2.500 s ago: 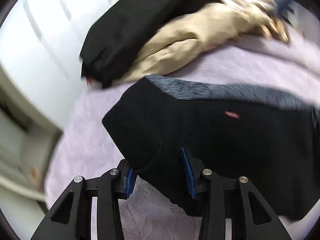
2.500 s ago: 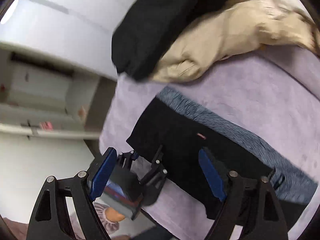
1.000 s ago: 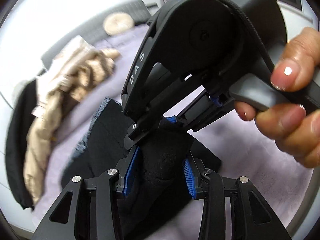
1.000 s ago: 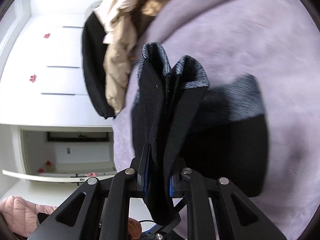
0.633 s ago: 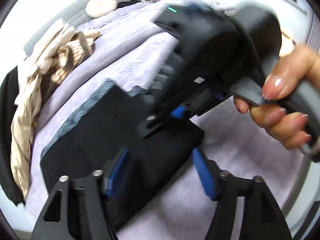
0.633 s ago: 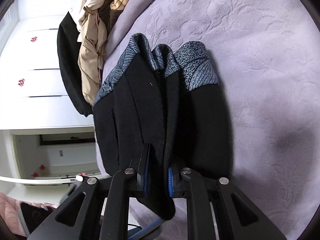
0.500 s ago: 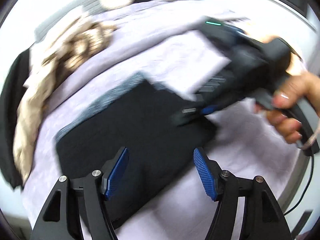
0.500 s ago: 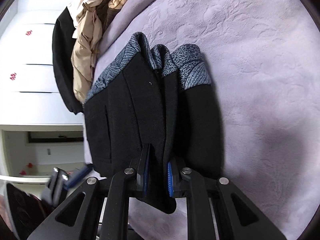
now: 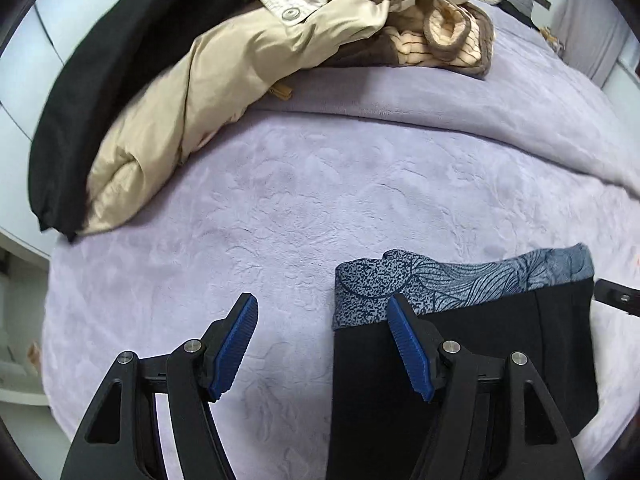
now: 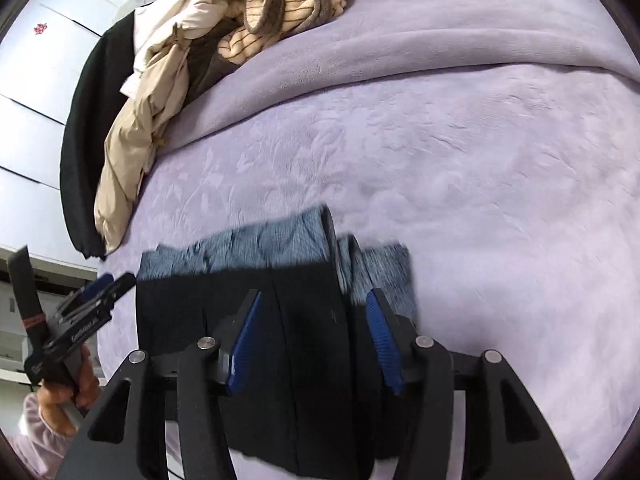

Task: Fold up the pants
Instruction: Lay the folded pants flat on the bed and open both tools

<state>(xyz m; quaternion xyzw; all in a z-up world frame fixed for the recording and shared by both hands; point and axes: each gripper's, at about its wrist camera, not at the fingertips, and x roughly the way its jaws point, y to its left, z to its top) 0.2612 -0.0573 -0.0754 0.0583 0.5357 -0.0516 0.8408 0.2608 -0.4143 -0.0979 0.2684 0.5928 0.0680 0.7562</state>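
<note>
While the left wrist view looks down at the bed [image 9: 304, 200], the left tongs [image 9: 322, 346] stand spread with nothing between the pads, only lilac cover. Folded pants [image 9: 472, 364] lie at four o'clock in this view, black cloth with the patterned blue-grey waistband [image 9: 460, 280] along the top edge. One blue pad overlaps the waistband's left corner in the picture, though I can't tell if it touches. My read: this hand has let go so the fold can settle flat. A heap of other clothes, a beige jacket [image 9: 208, 92] and a black garment [image 9: 100, 80], sits off at eleven o'clock, well apart from the pants.

Over to the right wrist view, and the right tongs [image 10: 314, 340] are spread too; the jaws have just been opening. The pants [image 10: 304, 360] sit right between the pads at six o'clock, a thick stacked edge in the gap, but neither pad presses on it, so I'd call it a release, not a pinch. Waistband [image 10: 248, 248] runs across at ten o'clock from the tips, blurred. At eight o'clock the left tongs [image 10: 100, 284] show, gripped by a hand [image 10: 60, 392], just beside the pants' left edge. Judging by the compact stack, the folding looks close to finished.
</note>
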